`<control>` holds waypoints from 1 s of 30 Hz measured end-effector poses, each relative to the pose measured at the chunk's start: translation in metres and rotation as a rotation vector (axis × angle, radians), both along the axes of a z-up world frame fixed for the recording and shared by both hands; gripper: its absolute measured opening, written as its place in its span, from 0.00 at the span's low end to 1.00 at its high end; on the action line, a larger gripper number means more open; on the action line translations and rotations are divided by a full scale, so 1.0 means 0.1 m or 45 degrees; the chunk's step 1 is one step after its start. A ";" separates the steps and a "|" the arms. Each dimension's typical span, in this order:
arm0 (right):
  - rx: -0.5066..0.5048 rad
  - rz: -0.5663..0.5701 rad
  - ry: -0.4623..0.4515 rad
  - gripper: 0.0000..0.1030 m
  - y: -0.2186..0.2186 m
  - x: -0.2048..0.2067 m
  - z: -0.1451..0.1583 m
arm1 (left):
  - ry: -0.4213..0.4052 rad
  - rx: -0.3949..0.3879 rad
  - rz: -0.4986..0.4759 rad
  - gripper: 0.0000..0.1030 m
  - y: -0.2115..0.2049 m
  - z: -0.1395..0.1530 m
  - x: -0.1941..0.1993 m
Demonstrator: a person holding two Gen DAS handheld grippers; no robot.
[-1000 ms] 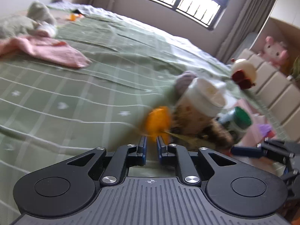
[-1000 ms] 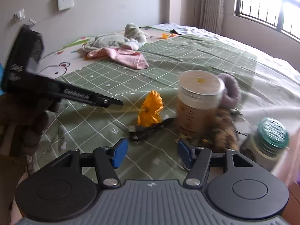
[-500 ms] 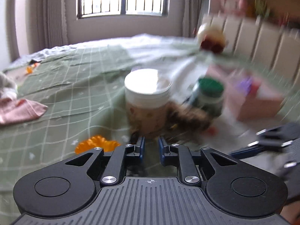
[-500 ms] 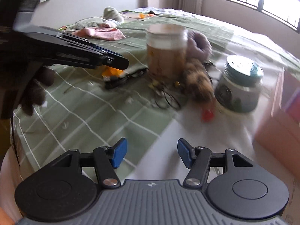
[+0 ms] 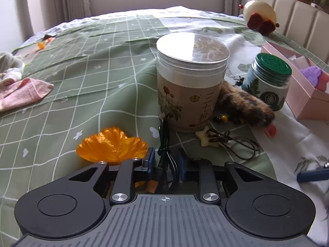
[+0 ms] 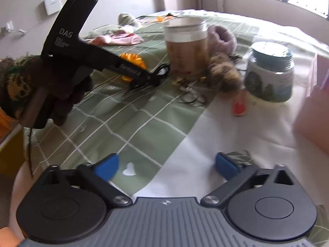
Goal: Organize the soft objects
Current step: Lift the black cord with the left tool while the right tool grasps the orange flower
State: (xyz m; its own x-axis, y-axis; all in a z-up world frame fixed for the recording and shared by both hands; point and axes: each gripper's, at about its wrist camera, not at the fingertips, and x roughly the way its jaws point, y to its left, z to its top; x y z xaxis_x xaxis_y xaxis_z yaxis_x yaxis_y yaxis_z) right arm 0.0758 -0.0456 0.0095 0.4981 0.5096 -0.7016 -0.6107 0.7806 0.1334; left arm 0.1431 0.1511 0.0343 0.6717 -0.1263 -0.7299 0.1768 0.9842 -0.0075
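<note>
left gripper (image 5: 164, 160) body reads "das"; jaws narrowly apart around a black cord (image 5: 164, 142), grip unclear. right gripper (image 6: 165, 166) jaws wide, empty. tall jar (image 5: 190, 82) label chinese.

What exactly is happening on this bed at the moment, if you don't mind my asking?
A person holds tongs in each hand. The left tongs straddle a black bundled cord, lying between an orange pleated fabric flower and a tall clear-lidded plastic jar, but haven't closed on it. The right tongs hang open and empty above the green checked bedspread.
</note>
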 end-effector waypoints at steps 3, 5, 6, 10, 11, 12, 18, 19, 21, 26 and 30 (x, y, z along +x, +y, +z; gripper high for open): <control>-0.027 -0.004 0.020 1.00 0.04 0.02 0.02 | -0.039 -0.050 0.048 0.15 0.00 0.05 -0.07; -0.048 -0.007 0.023 1.00 0.08 0.02 0.04 | -0.062 -0.157 0.056 0.13 0.08 0.14 -0.14; -0.065 0.013 0.016 0.99 0.12 0.03 0.07 | -0.078 -0.208 0.068 0.13 0.13 0.22 -0.19; -0.039 0.054 -0.057 0.94 0.28 0.08 0.26 | -0.212 -0.321 0.109 0.13 0.42 0.59 -0.47; -0.013 0.059 -0.072 0.94 0.35 0.13 0.34 | -0.249 -0.325 0.127 0.13 0.52 0.67 -0.54; 0.018 0.062 -0.077 0.94 0.44 0.18 0.41 | -0.281 -0.321 0.152 0.13 0.62 0.74 -0.60; 0.110 -0.004 -0.021 0.87 1.16 0.64 0.54 | -0.310 -0.270 0.323 0.13 1.14 0.75 -0.77; 0.084 -0.018 -0.025 0.84 1.30 0.71 0.52 | -0.302 -0.273 0.343 0.13 1.21 0.71 -0.79; -0.009 -0.048 -0.073 0.82 1.58 0.85 0.43 | -0.290 -0.282 0.370 0.13 1.35 0.63 -0.81; -0.140 -0.023 0.009 0.19 1.84 1.05 0.26 | -0.266 -0.311 0.416 0.13 1.58 0.50 -0.83; -0.042 0.025 -0.093 0.18 1.67 0.95 0.77 | -0.300 -0.302 0.400 0.13 1.58 0.64 -0.73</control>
